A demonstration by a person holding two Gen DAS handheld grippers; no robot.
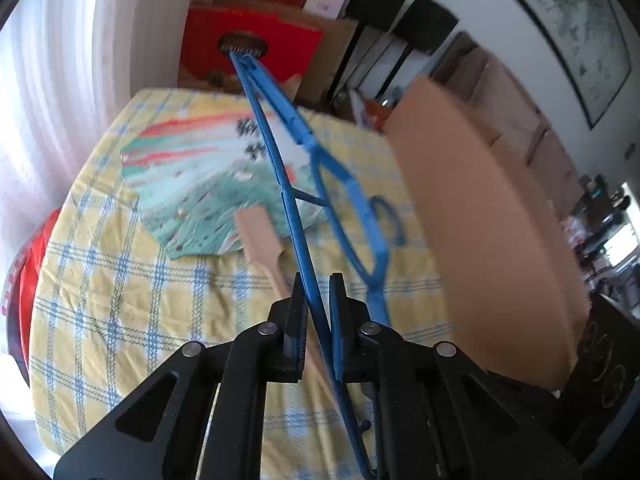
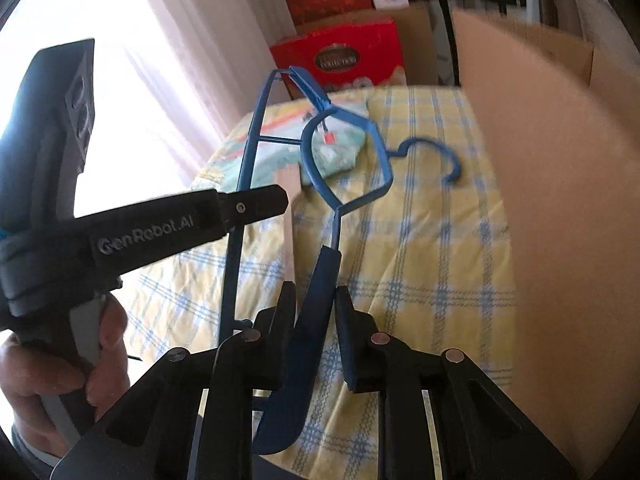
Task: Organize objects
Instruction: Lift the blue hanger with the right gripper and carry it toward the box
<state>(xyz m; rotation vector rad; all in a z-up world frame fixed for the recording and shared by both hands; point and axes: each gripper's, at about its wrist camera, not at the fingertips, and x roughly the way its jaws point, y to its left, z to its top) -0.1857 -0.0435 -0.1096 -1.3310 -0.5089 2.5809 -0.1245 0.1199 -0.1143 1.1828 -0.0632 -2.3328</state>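
Observation:
A blue plastic clothes hanger (image 1: 296, 208) is held in the air above the table. My left gripper (image 1: 318, 286) is shut on the hanger's lower bar. My right gripper (image 2: 316, 296) is shut on the hanger's (image 2: 348, 148) wide shoulder end. The left gripper also shows in the right wrist view (image 2: 256, 204), gripping the bar from the left. The hook (image 2: 436, 156) points right toward the cardboard box. A wooden spatula (image 1: 262, 240) and a folded patterned cloth (image 1: 200, 184) lie on the table below.
The table has a yellow and blue checked cloth (image 1: 120, 300). A large open cardboard box (image 1: 492, 216) stands at the right edge; it also shows in the right wrist view (image 2: 560, 184). Red gift boxes (image 1: 248, 52) stand behind the table. A curtain (image 1: 60, 80) hangs at left.

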